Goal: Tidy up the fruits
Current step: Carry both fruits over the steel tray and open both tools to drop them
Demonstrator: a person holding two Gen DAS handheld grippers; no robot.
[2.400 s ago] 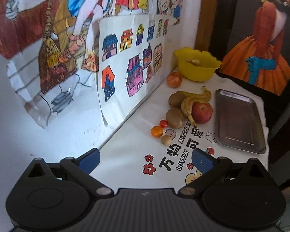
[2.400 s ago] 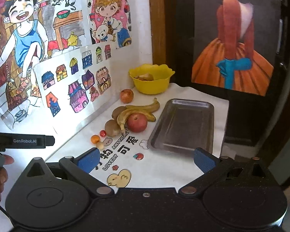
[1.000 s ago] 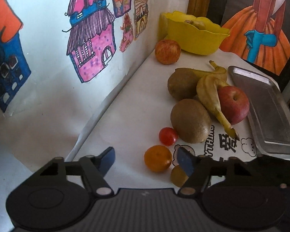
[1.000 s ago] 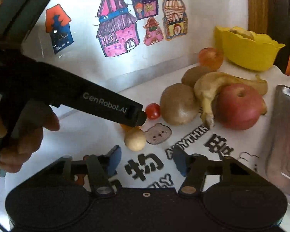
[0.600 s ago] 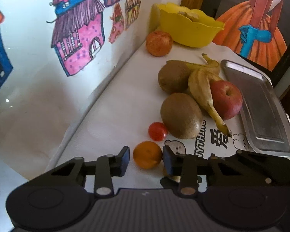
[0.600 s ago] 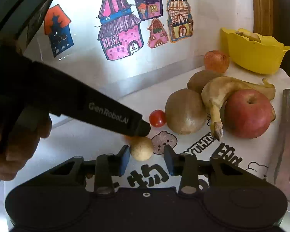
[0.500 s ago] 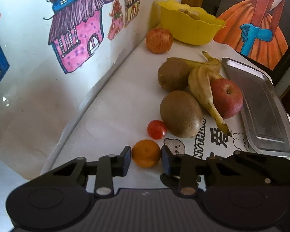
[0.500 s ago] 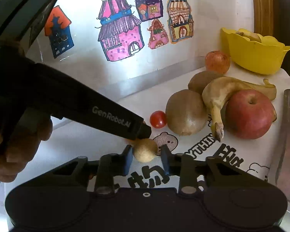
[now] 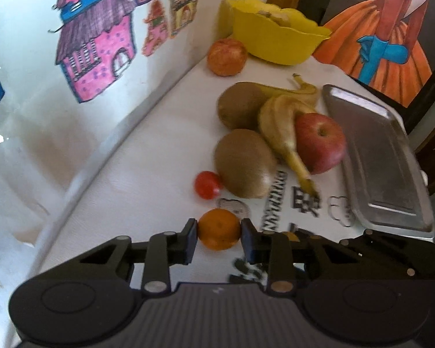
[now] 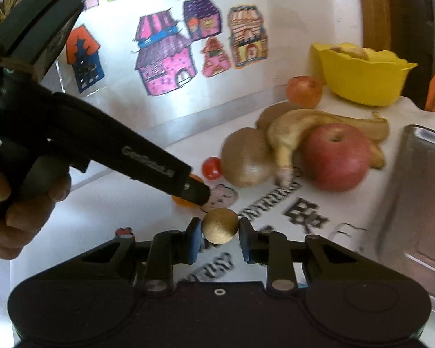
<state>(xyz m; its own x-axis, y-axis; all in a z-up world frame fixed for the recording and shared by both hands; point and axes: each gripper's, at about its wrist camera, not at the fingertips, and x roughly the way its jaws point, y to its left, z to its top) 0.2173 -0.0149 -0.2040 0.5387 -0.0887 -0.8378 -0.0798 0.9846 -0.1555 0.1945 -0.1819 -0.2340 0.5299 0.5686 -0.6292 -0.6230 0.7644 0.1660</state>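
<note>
The left claw (image 9: pixel 219 237) is closed onto the orange (image 9: pixel 219 228), its two pads touching the fruit's sides at the near end of the counter (image 9: pixel 136 191). The right claw (image 10: pixel 219 239) pinches the small tan fruit (image 10: pixel 219 225) the same way, just beside the orange. Whether either fruit has left the counter cannot be told.

By my reading the sorting has hardly begun. The tray (image 9: pixel 385 156) lies bare at the right. The rest of the fruit sits in a loose cluster between wall and tray: the tomato (image 9: pixel 207 185) beside the near kiwi (image 9: pixel 245 163), a second kiwi (image 9: pixel 240 105) behind it, the bananas (image 9: pixel 284 127) draped over them, and the red apple (image 9: pixel 320 143) against the bananas. Another apple (image 9: pixel 226 56) sits apart by the yellow bowl (image 9: pixel 278 43), which already holds something pale that I cannot identify.

So two pieces are gripped, none visibly placed on the tray, and six are left on the counter.
</note>
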